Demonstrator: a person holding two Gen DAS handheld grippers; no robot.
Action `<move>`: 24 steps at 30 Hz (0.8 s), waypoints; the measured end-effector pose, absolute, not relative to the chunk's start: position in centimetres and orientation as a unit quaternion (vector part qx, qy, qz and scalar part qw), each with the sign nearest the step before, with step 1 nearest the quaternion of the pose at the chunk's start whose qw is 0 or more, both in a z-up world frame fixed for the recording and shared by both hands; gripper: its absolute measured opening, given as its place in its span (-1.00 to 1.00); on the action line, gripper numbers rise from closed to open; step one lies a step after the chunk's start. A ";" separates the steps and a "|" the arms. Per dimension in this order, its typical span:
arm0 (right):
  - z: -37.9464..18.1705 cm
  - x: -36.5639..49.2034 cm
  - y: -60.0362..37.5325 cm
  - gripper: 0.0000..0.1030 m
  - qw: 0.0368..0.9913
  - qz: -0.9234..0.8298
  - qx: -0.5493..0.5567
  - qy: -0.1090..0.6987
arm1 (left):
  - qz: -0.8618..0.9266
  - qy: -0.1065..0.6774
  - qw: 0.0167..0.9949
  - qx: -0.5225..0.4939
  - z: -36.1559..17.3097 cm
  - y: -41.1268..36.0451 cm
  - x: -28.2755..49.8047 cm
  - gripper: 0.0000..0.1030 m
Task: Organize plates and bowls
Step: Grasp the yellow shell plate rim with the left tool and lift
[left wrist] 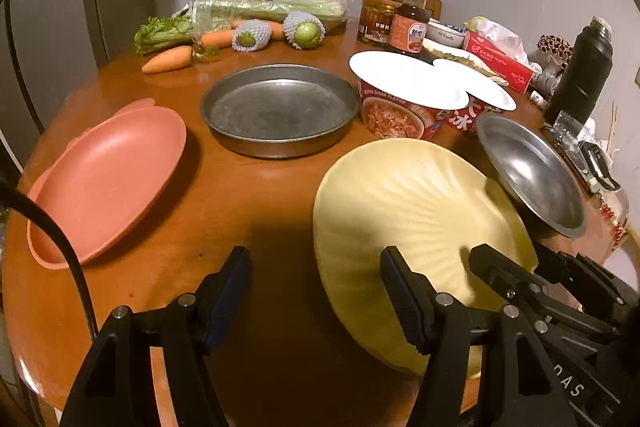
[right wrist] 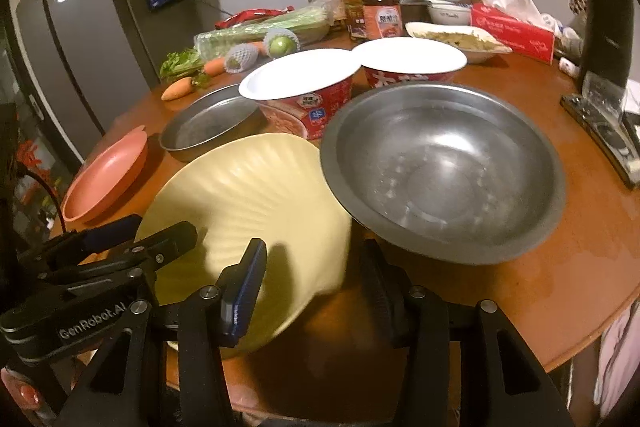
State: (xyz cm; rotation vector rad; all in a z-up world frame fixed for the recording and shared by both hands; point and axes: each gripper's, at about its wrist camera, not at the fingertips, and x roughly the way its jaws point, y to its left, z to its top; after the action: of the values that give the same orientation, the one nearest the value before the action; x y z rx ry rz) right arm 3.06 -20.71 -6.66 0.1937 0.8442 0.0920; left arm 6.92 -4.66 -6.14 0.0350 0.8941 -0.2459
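Plate: the yellow plate (left wrist: 416,203) sat tilted near the front edge of the table (left wrist: 248,195), its far rim tucked under the steel bowl (right wrist: 444,171)
Right gripper: the right gripper (right wrist: 314,283) stood part open astride the plate's near rim, one pad over the ribbed face and the other past the edge; whether the pads pressed could not be told
Left gripper: the left gripper (left wrist: 320,291) was wide open and held nothing, one finger over the plate's left side and the other over bare table
Slip risk: a glazed, tilted plate pinched only at the rim could probably swing or slide out
Knock risk: lifting the plate could drag or tip the bowl, since their rims overlapped
Crowding: the two noodle cups (left wrist: 400,115) stood just behind, and a jolt might shove them
Edge risk: a dropped plate could go off the table
Hidden: the plate's underside, what propped it, and the contact under the bowl were out of sight
Unclear: the fisheye bend made the true tilt of the plate and bowl hard to judge
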 end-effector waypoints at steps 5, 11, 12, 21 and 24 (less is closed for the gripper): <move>-6.8 3.3 -19.9 -0.18 0.909 0.048 0.074 0.407 | -0.124 0.424 0.897 0.025 -6.2 -4.9 6.9 0.15; -6.7 3.1 -19.0 -0.25 0.909 0.061 0.071 0.406 | -0.140 0.424 0.894 0.027 -5.9 -4.7 6.4 -0.18; -6.6 3.1 -18.9 -0.25 0.909 0.061 0.070 0.405 | -0.139 0.426 0.894 0.025 -5.9 -4.5 6.4 -0.18; -5.9 2.8 -17.3 -0.25 0.912 0.074 0.069 0.398 | -0.132 0.416 0.900 0.011 -4.9 -2.8 5.8 -0.17; -5.5 2.7 -17.1 -0.25 0.912 0.077 0.072 0.397 | -0.131 0.411 0.902 0.007 -4.4 -2.3 5.4 -0.17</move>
State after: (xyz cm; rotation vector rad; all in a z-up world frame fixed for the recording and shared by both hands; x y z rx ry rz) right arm 2.74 -17.07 -5.50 0.1474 0.8174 0.1586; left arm 5.39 -2.29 -4.42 0.0143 0.8509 -0.2718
